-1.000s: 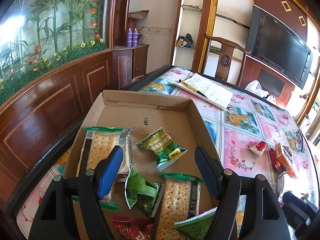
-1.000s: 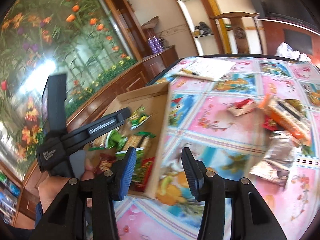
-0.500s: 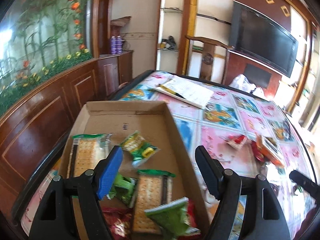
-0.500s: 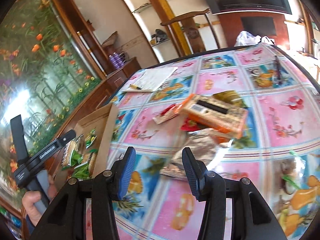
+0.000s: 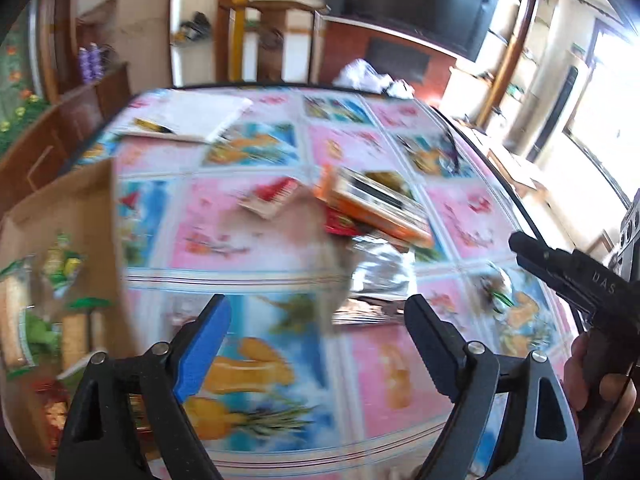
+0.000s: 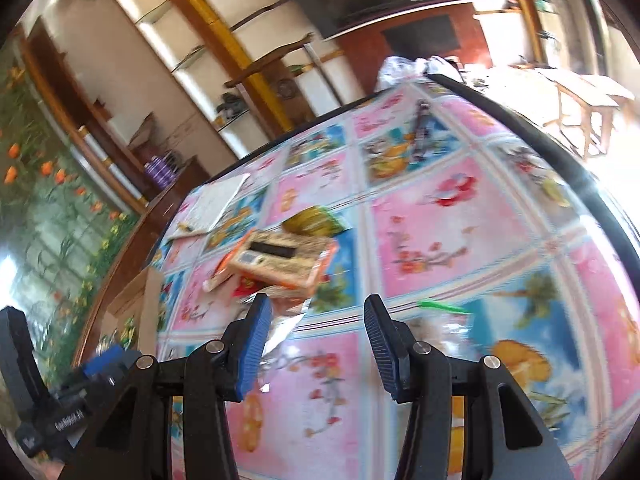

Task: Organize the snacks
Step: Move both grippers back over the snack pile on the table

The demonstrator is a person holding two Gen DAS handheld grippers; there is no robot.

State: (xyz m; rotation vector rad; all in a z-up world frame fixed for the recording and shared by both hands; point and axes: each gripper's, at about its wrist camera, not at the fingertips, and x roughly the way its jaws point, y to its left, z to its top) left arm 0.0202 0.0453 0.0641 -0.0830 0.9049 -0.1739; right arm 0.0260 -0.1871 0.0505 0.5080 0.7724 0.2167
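A cardboard box (image 5: 60, 216) at the table's left holds several cracker and green snack packets. Loose snacks lie mid-table: an orange cracker pack (image 5: 372, 208), a small red-and-white packet (image 5: 272, 196), a red packet (image 5: 340, 224) and a silver packet (image 5: 380, 272). My left gripper (image 5: 318, 316) hovers over the tablecloth short of the silver packet, its jaws opening with nothing between them. My right gripper (image 6: 318, 316) is open and empty; the orange cracker pack (image 6: 280, 260) and silver packet (image 6: 288, 320) lie just beyond its left finger. A green-yellow packet (image 6: 316, 220) sits behind the pack.
A notebook with a pen (image 5: 188, 116) lies at the table's far left. A dark slim object (image 6: 422, 128) rests near the far edge and a green strip (image 6: 440, 306) lies on the cloth. The black table rim (image 6: 560, 152) curves on the right. A hand (image 5: 600, 380) holds the right gripper's handle.
Both views swung right, from the box to the snack pile on the table. The left jaws stand wider than before. The right jaws keep the same gap.
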